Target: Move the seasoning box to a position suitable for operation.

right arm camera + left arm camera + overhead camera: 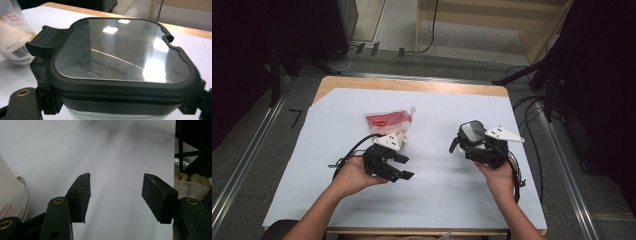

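2 fingers (82,195) apart, empty; right gripper (473,142) clamps container (122,57).

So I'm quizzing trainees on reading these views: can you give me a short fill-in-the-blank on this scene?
1. The right gripper holds a container with a clear, dark-rimmed ____.
2. The left gripper has its jaws ____, with nothing between them.
3. The pouch with the red label lies on the white sheet, nearer the ____ gripper.

Missing words: lid; open; left
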